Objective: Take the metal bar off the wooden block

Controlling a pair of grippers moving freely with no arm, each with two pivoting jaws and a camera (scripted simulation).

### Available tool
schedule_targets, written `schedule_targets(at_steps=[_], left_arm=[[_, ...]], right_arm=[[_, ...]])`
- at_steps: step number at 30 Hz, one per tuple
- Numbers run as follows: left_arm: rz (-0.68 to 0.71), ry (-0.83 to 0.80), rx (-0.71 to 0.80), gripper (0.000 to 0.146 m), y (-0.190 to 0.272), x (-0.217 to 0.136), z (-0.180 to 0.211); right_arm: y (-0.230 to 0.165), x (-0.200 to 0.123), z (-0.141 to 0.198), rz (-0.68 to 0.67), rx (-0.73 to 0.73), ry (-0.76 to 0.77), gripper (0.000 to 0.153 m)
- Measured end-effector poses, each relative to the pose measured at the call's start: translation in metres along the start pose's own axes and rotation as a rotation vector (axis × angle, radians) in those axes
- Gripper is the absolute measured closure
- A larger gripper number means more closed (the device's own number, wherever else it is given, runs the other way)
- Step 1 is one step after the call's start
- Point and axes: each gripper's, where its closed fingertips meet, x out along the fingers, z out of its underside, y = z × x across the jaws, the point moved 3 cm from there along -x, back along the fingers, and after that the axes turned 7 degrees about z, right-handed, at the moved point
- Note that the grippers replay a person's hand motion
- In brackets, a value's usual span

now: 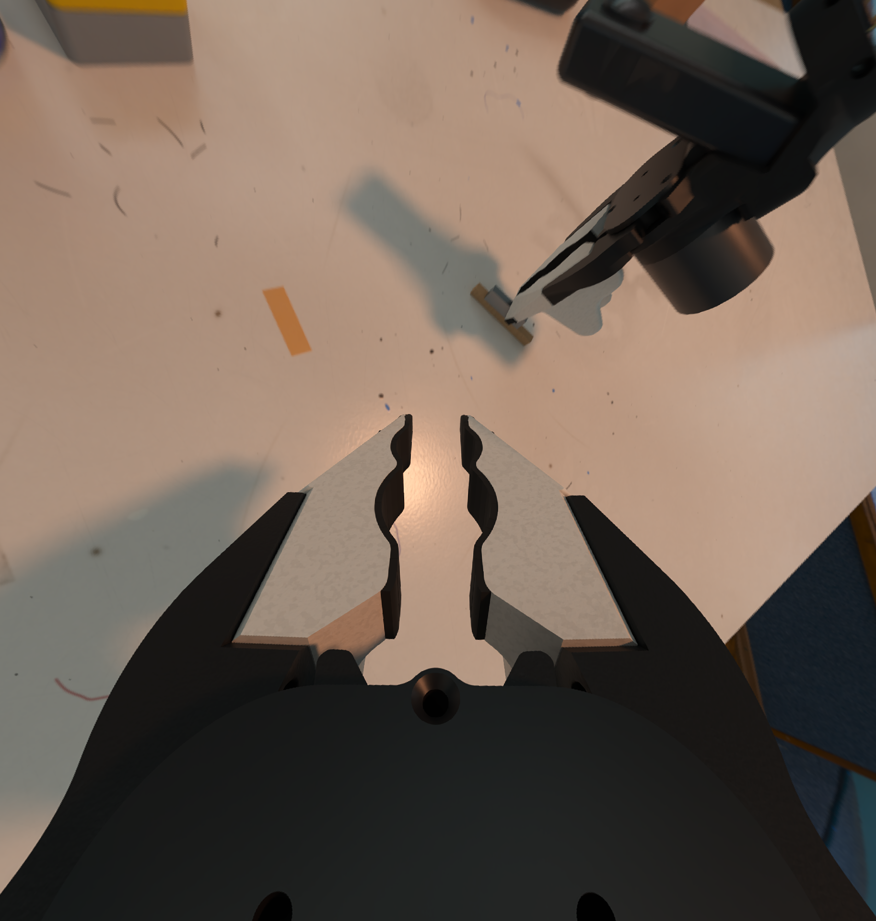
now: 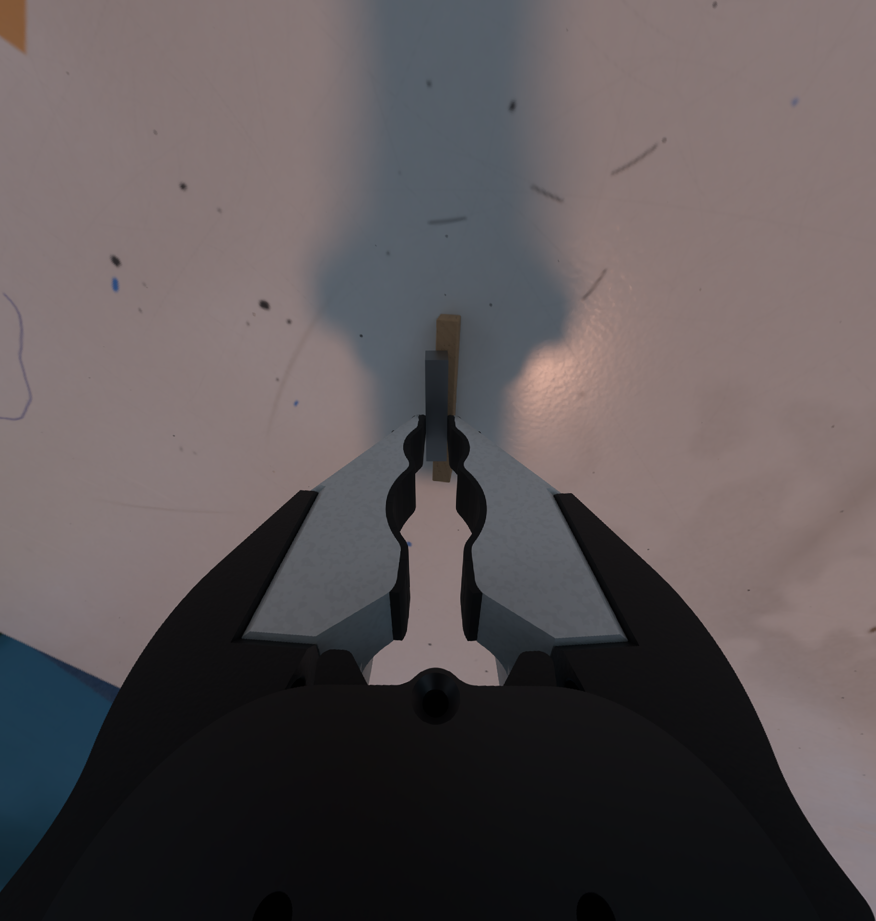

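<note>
The right gripper (image 2: pixel 437 419) pinches the bar (image 2: pixel 437 393) at its near end, fingertips tight against both sides. The bar lies along the block (image 2: pixel 448 333), on the table (image 2: pixel 675 299). The left gripper (image 1: pixel 436 419) hovers well apart, jaws parted, holding nothing.

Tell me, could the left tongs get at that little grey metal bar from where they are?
Probably not cleanly. The left tongs hang open with bare table ahead, but the right tongs are shut on the grey metal bar over the thin wooden block, covering most of it.
</note>
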Motion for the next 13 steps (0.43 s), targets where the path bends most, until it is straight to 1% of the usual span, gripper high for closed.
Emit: schedule_targets(at_steps=[2, 5, 7, 9, 11, 12, 13], left_arm=[[0.0, 0.064, 0.024, 0.129, 0.007, -0.007, -0.009], [-0.01, 0.258, 0.052, 0.132, 0.019, -0.032, -0.028], [-0.064, 0.371, 0.055, 0.132, 0.028, -0.058, -0.028], [-0.085, 0.526, 0.084, 0.129, 0.045, -0.09, -0.025], [-0.077, 0.728, 0.072, 0.124, 0.061, -0.121, -0.02], [-0.069, 0.821, 0.048, 0.117, 0.067, -0.134, -0.017], [-0.062, 0.894, 0.024, 0.101, 0.071, -0.143, -0.015]], right_arm=[[-0.001, -0.003, -0.004, -0.009, -0.014, -0.013, 0.145], [-0.005, -0.017, -0.01, 0.012, -0.055, -0.043, 0.145], [-0.011, -0.035, -0.016, 0.032, -0.088, -0.053, 0.145], [-0.017, -0.061, -0.023, 0.023, -0.111, -0.039, 0.145], [-0.023, -0.096, -0.029, -0.003, -0.133, -0.006, 0.145], [-0.025, -0.117, -0.031, -0.014, -0.142, 0.017, 0.145], [-0.026, -0.136, -0.033, -0.022, -0.15, 0.043, 0.145]])
